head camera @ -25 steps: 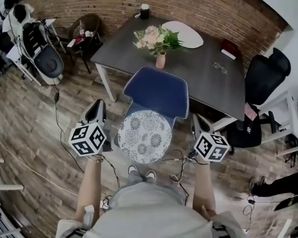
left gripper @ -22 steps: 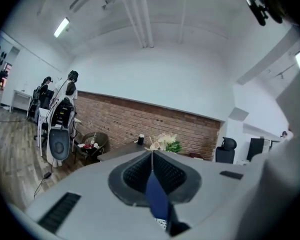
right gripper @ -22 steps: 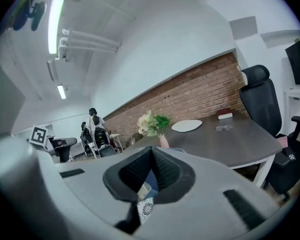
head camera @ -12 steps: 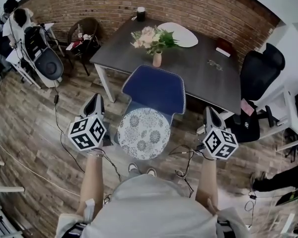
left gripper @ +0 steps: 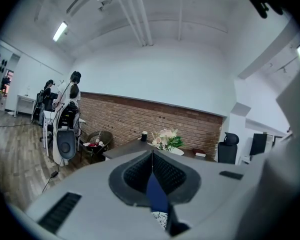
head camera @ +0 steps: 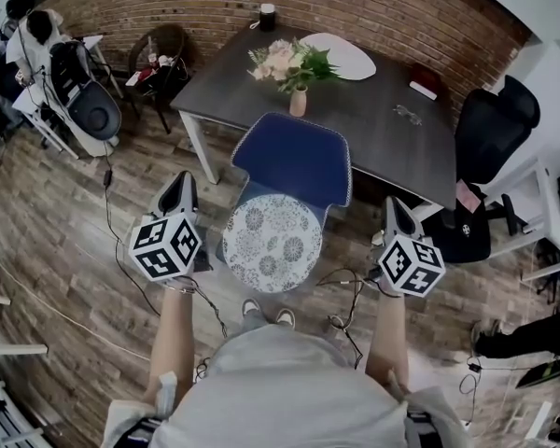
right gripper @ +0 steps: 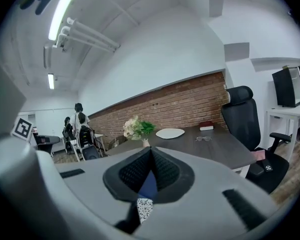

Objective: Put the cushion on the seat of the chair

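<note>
step: seems done, cushion (head camera: 272, 243) on chair (head camera: 294, 161) seat between grippers | left gripper (head camera: 183, 183), right gripper (head camera: 393, 207): pressed together, empty | next: likely only draw clear

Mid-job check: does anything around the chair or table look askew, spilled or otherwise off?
Nothing serious. The cushion lies flat on the seat of the chair, the vase stands upright on the table, and nothing is spilled. Only the loose cables trailing across the floor look untidy.
</note>
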